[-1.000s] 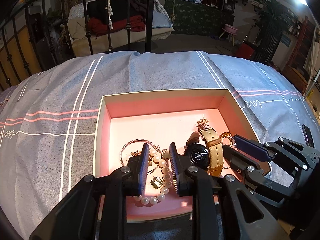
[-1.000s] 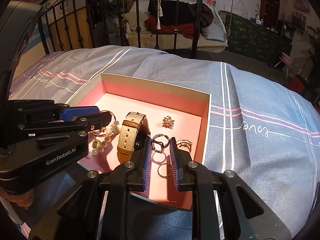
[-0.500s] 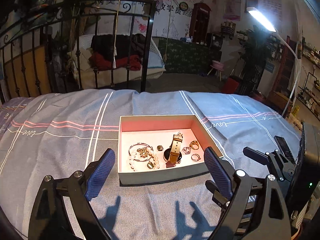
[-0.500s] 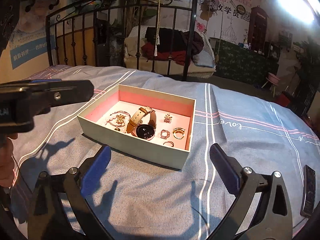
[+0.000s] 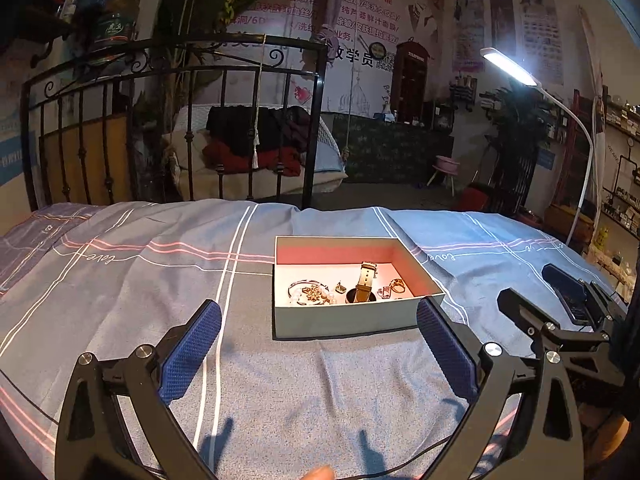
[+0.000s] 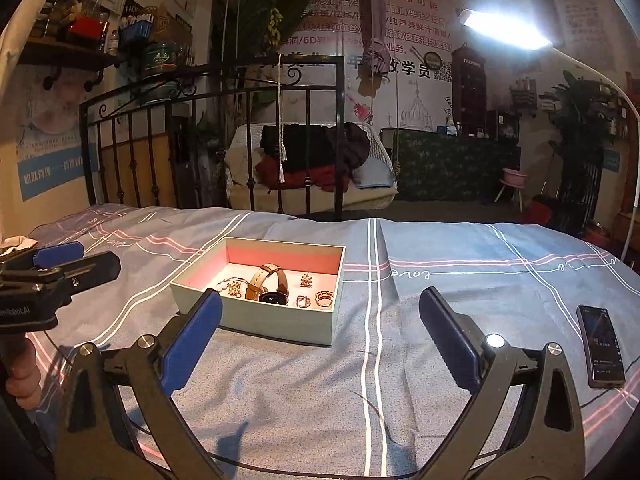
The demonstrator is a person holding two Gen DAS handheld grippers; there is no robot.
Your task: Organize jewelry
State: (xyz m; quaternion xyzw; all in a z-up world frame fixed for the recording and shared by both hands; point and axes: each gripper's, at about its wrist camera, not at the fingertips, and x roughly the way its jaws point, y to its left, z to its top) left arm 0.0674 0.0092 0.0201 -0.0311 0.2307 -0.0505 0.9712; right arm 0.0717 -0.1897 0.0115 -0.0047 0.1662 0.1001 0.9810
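- Blue ribbed pads are lining both sets of tongs, and each pair is standing spread wide with nothing between the pads.
- Left tongs (image 5: 318, 346) are hovering over the bedspread (image 5: 120, 280), on the near side of the jewelry box (image 5: 352, 320) and apart from it; their right pad is showing just in front of the box's near right corner.
- Right tongs (image 6: 320, 334) are likewise hanging released above the bedspread, nearer the camera than the box, with the left pad overlapping the box's near left corner in view.
- Jewelry box is sitting open on the bedspread, grey-green outside and pink inside.
- Inside the box, a watch (image 6: 268, 284) with a tan strap is lying near the middle, its dark face toward the near wall.
- Left of the watch, a pearl bracelet (image 5: 310, 294) is lying in a tangle with gold pieces.
- Right of the watch, gold rings (image 6: 323, 298) are resting by the box's right wall, with a small brooch (image 6: 306, 280) behind them.
- Well to the right of the box, a phone (image 6: 602, 346) is lying flat on the bedspread.
- Beyond the box, a black iron bed rail (image 5: 180, 128) is standing at the far edge of the bed.
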